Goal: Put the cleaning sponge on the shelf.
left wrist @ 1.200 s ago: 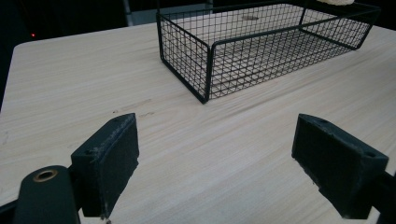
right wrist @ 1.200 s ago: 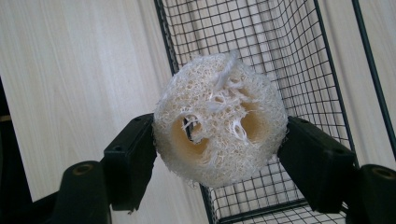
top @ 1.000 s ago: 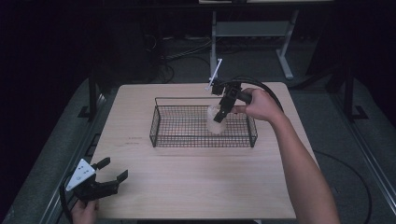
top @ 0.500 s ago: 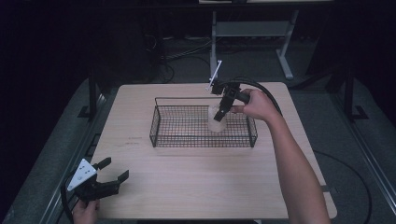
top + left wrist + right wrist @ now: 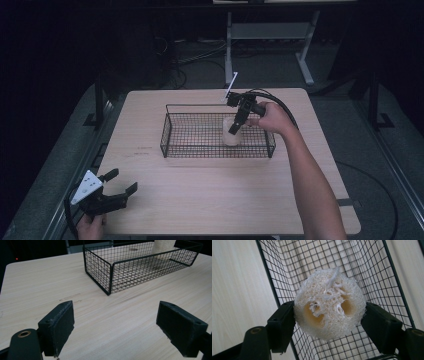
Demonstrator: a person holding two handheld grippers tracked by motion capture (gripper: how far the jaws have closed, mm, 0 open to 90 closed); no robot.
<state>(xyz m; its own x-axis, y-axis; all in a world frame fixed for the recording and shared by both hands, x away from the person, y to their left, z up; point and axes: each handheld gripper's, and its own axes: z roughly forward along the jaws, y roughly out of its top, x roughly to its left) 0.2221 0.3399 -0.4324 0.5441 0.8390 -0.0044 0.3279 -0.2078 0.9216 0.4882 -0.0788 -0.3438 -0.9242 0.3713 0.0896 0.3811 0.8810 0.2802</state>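
Over basket (image 5: pixel 170 131) | right tool (image 5: pixel 328 315) clamps loofah (image 5: pixel 329 313) (holes visible close-up) | left tool (image 5: pixel 115 326) agape, empty

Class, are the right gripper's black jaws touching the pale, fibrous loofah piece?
Touching. In the right gripper view, both pads of the right gripper press against the pale fibrous loofah piece, over the black wire basket.

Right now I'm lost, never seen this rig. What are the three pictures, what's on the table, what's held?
No robot here: a person holds a two-fingered handheld gripper in each hand. The high view looks down on the wooden table from above. The other two pictures come from cameras riding on each gripper, looking along its fingers. On the table stands a black wire basket. The right gripper clamps a pale loofah piece over the basket. The left gripper hangs open near the table's front left corner, holding nothing.
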